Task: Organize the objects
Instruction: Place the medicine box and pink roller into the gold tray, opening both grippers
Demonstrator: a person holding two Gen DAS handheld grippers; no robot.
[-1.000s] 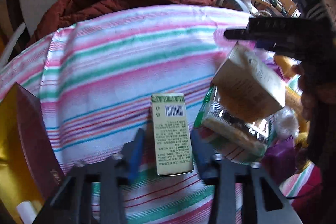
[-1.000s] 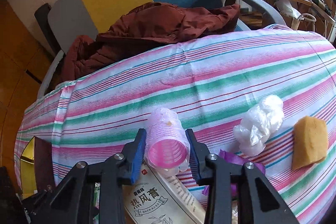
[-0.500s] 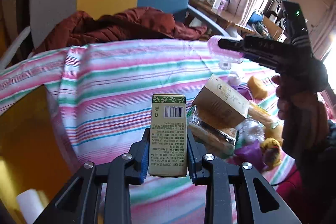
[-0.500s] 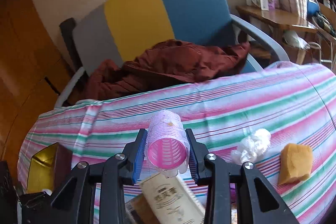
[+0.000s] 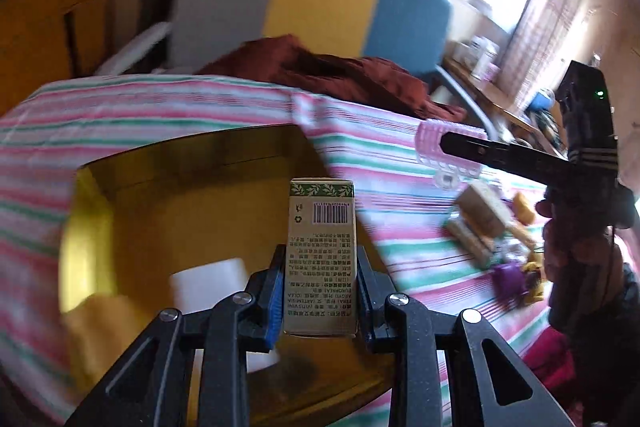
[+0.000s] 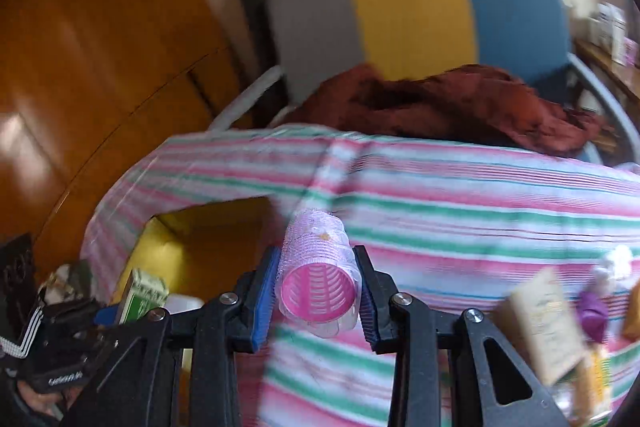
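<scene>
We had L fingers [image 5: 320,291] pinching the carton [image 5: 321,259], long axis fwd, yellow box [image 5: 192,195] straight below; R fingers [image 6: 318,291] pinching the roller [image 6: 318,287], box off left.

Each wrist view looks forward along its own tool, close above the striped surface [image 5: 404,227]. Both views share the yellow box [image 5: 192,195] and the chair [image 6: 416,7] ahead.
</scene>
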